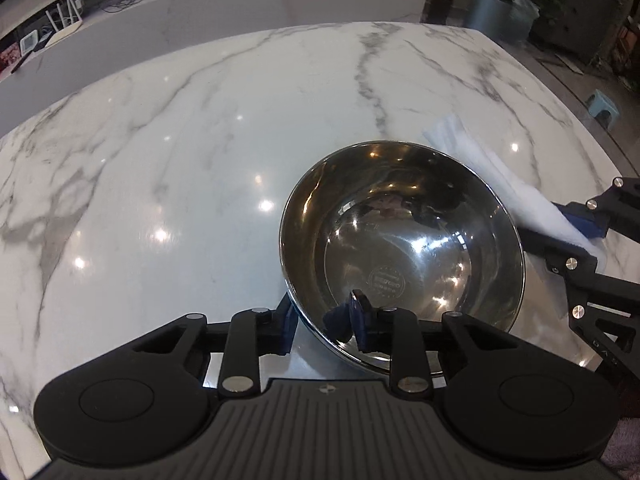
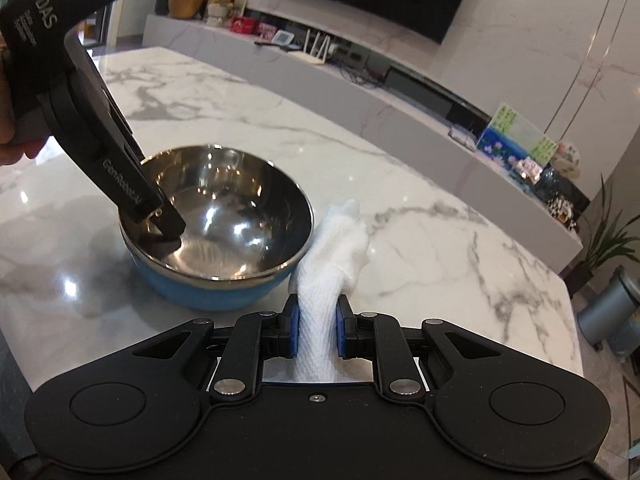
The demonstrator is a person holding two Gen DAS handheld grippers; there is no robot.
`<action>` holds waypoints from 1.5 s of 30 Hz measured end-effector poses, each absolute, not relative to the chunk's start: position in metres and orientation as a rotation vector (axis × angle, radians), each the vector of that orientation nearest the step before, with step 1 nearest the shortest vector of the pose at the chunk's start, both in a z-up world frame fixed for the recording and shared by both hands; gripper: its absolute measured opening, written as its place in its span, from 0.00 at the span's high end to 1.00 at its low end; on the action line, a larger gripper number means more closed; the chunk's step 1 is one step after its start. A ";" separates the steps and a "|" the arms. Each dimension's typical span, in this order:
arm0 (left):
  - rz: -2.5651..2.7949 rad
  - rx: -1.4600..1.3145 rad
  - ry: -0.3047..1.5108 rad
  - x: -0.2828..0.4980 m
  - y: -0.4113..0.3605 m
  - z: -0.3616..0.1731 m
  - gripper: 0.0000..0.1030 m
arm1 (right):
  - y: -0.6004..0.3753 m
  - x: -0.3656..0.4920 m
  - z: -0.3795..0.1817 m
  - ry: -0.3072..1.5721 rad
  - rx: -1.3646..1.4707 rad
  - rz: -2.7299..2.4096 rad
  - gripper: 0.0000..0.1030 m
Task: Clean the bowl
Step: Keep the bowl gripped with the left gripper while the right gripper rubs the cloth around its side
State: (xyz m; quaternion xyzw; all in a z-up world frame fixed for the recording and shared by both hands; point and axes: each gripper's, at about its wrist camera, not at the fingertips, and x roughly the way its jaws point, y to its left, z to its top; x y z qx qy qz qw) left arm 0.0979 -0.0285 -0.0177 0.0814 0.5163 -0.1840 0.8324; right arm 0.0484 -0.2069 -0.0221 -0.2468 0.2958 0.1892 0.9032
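A bowl (image 1: 404, 236) (image 2: 228, 216), shiny steel inside and blue outside, stands on the white marble table (image 1: 180, 160) (image 2: 420, 248). My left gripper (image 1: 322, 320) (image 2: 160, 232) straddles the bowl's near rim. One blue pad is outside the wall, the other is inside against the steel, and they are shut on the rim. My right gripper (image 2: 318, 332) (image 1: 580, 236) hovers just right of the bowl. It is shut on a crumpled white cloth (image 2: 332, 256) (image 1: 500, 176), which sticks out past the fingertips beside the bowl's outer wall, not inside it.
A hand (image 2: 8, 152) holds the left gripper's body at the left edge. Beyond the table runs a long low cabinet (image 2: 400, 92) with a router (image 2: 316, 46) and ornaments. A grey bin (image 1: 496, 8) (image 2: 608, 312) and potted plants stand on the floor past the table's corner.
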 end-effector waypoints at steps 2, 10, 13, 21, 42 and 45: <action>-0.386 0.173 1.100 0.101 -0.029 -0.015 0.75 | -0.205 0.051 -0.024 0.621 -0.515 0.395 0.85; -0.355 0.070 1.114 0.107 -0.021 -0.018 0.74 | -0.194 0.042 -0.033 0.680 -0.521 0.422 0.85; -0.348 0.049 1.126 0.109 -0.019 -0.020 0.66 | -0.189 0.034 -0.037 0.694 -0.539 0.445 0.85; -0.324 0.029 1.123 0.112 -0.017 -0.024 0.64 | -0.177 0.017 -0.048 0.737 -0.582 0.530 0.85; -0.390 0.100 1.082 0.104 -0.035 -0.023 0.70 | -0.206 0.034 -0.022 0.638 -0.533 0.407 0.85; -0.390 0.097 1.082 0.104 -0.035 -0.023 0.70 | -0.204 0.033 -0.025 0.661 -0.529 0.416 0.85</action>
